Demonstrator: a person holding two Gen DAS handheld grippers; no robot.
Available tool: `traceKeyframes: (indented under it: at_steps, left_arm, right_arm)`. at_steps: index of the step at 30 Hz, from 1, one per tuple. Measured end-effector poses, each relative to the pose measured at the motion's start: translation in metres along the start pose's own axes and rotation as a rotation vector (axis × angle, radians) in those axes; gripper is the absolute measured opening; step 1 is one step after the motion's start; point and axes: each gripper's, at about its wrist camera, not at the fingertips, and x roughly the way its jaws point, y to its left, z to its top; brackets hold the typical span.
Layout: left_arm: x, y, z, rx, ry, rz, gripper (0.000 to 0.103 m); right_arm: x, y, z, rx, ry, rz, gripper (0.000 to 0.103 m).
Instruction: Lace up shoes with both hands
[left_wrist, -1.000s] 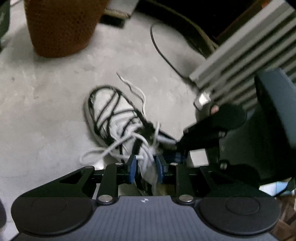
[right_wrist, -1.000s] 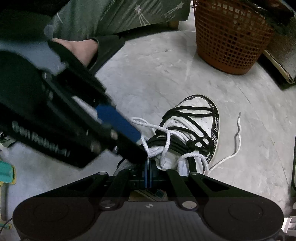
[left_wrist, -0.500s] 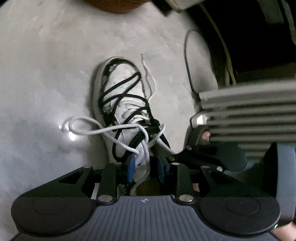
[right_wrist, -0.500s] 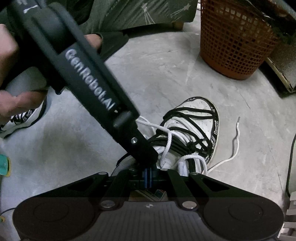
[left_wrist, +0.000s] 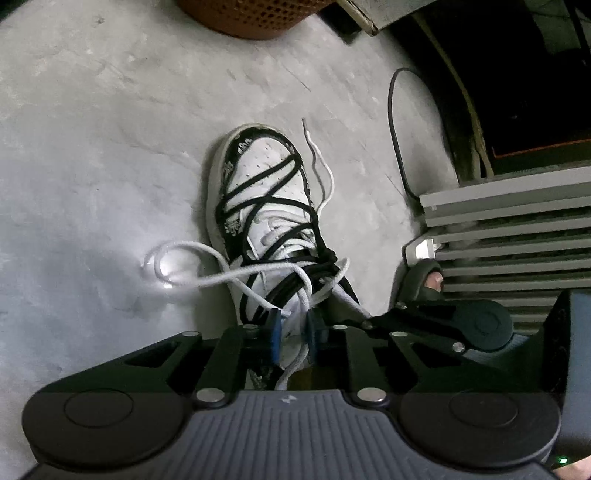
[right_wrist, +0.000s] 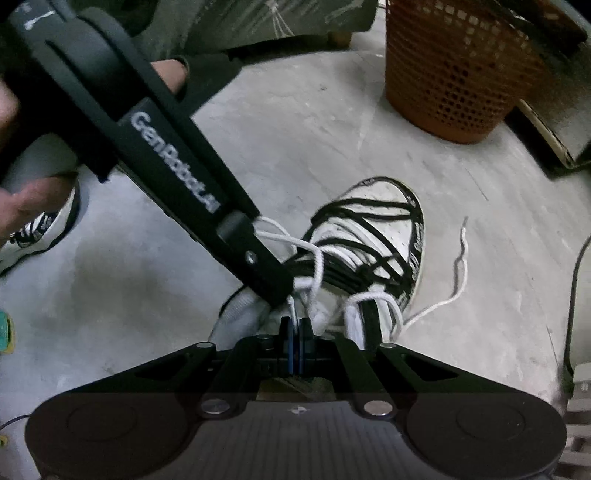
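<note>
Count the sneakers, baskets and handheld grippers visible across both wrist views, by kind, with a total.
Sneakers: 2, the laced sneaker and a second sneaker at the frame edge
Baskets: 1, the orange basket
Grippers: 2, the left gripper closing with the white lace between its jaws, and the right gripper shut on the white lace
Total: 5

White shoe (left_wrist: 266, 206) (black-trimmed), white lace (left_wrist: 236, 275) loose.

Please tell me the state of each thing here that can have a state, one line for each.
left gripper: jaws closing, white lace between them
right gripper: shut on white lace
white lace: loose, untied, one end on the floor
shoe: upright on the floor, wrapped in black lace
orange basket: upright
</note>
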Motion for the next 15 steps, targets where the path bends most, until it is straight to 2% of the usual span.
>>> traceKeyframes:
  at_steps: [6, 15]
  left_arm:
    - [-0.004, 0.005, 0.0, -0.025, -0.014, -0.007, 0.018]
    - [-0.009, 0.011, -0.007, -0.03, -0.047, -0.011, 0.023]
  right_arm:
    - [-0.007, -0.002, -0.004, -0.005, 0.04, -0.041, 0.003]
    - [-0.035, -0.014, -0.015, 0.098, 0.02, -0.079, 0.002]
